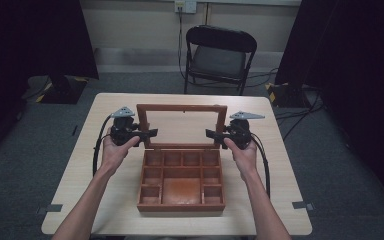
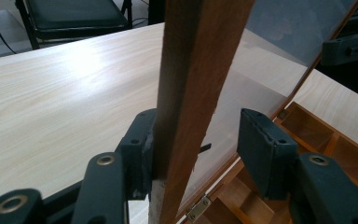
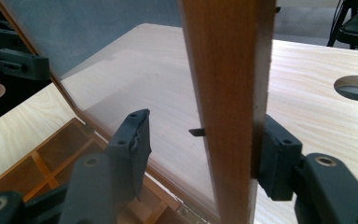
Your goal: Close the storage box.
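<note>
Lid (image 1: 181, 108): reddish wood frame, glossy clear pane.

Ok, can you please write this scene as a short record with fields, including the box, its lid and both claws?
Setting: light wooden table, black folding chair behind it
Main thing: wooden compartment box, compartments look empty
Lid: glass-paned lid, hinged at the back, standing open
Left claw: astride the lid's left rail, one jaw touching, the other apart
Right claw: astride the lid's right rail, one jaw touching, the other apart
Grip: neither claw clamps the lid
</note>
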